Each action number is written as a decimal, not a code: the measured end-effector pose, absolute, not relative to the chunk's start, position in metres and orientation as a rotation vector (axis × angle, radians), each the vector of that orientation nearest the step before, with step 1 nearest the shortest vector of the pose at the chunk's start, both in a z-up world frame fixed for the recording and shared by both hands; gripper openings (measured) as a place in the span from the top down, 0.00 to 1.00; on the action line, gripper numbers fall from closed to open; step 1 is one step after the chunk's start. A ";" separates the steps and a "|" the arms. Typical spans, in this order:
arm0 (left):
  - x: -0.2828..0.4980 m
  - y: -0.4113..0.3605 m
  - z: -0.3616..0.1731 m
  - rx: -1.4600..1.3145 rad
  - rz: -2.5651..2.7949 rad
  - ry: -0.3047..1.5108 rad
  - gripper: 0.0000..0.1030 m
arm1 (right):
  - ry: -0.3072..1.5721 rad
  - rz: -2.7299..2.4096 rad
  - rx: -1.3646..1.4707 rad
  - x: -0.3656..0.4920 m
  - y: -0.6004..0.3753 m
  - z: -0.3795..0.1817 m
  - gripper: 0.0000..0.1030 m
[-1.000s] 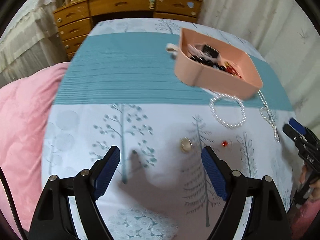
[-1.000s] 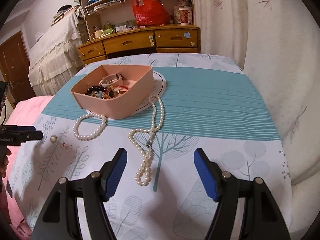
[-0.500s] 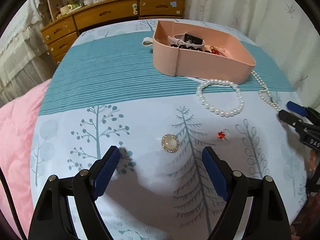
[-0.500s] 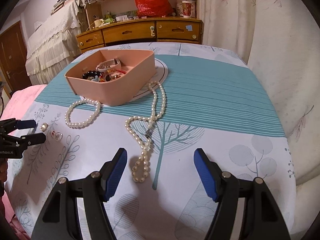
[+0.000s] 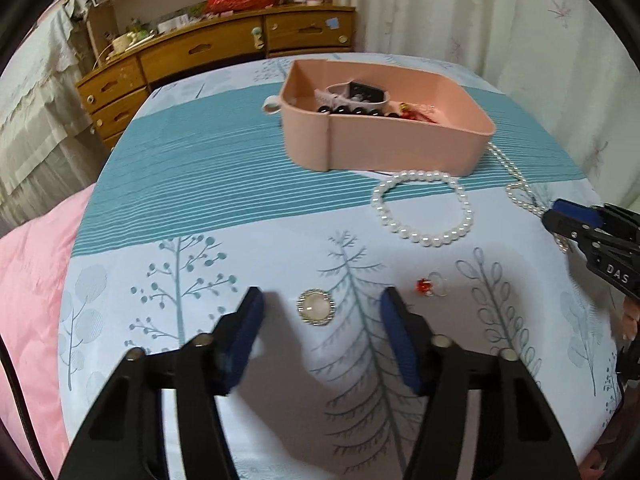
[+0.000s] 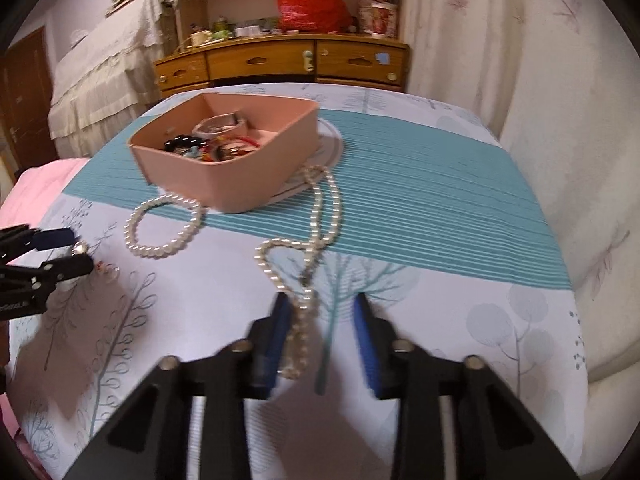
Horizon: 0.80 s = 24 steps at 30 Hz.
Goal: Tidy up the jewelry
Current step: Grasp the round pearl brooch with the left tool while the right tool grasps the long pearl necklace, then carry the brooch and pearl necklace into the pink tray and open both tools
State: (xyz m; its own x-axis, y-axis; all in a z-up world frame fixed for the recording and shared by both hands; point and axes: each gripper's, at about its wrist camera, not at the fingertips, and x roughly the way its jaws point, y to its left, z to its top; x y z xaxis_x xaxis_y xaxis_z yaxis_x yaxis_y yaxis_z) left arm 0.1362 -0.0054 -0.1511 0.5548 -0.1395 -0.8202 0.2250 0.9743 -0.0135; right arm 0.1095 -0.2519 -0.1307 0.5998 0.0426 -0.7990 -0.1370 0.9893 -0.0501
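The jewelry is partly tidy. Some pieces already lie in the pink box, which sits on the bed cover. Four are left outside: a round brooch, a small red ring, a pearl bracelet and a long pearl necklace.

The left gripper has just been closing; the brooch sits between its half-open tongs, not pinched yet. The right gripper has also been closing; its tongs are narrow around the necklace's end, one pad beside the pearls, no grip yet.

The cover has lots of free room. The box is near, and the bed's edges are well away from the pieces.
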 end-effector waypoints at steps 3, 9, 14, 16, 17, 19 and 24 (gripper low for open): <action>0.132 -0.009 -0.151 0.099 -0.228 0.945 0.60 | 0.926 0.137 -0.139 0.108 -0.241 -0.130 0.95; 0.129 -0.008 -0.149 0.072 -0.222 0.952 0.86 | 0.977 0.209 -0.002 0.107 -0.251 -0.127 0.95; 0.129 -0.008 -0.148 0.063 -0.208 0.966 0.86 | 1.023 0.255 0.180 0.108 -0.269 -0.129 0.95; 0.130 -0.008 -0.148 0.061 -0.208 0.972 0.86 | 1.041 0.280 0.241 0.107 -0.273 -0.131 0.96; 0.131 -0.007 -0.148 0.052 -0.210 0.978 0.86 | 1.045 0.289 0.265 0.107 -0.274 -0.131 0.96; 0.132 -0.002 -0.146 0.012 -0.216 0.992 0.89 | 1.047 0.292 0.294 0.107 -0.275 -0.130 0.96; 0.131 0.011 -0.146 -0.020 -0.215 1.019 0.89 | 0.996 0.310 0.300 0.103 -0.273 -0.108 0.96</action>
State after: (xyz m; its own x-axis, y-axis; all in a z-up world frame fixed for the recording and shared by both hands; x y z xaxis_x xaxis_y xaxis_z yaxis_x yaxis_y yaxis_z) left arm 0.1309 0.0106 -0.1460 0.5049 -0.1874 -0.8426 0.1684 0.9788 -0.1168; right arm 0.1028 -0.2728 -0.1076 0.5071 0.3876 -0.7698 -0.1168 0.9158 0.3842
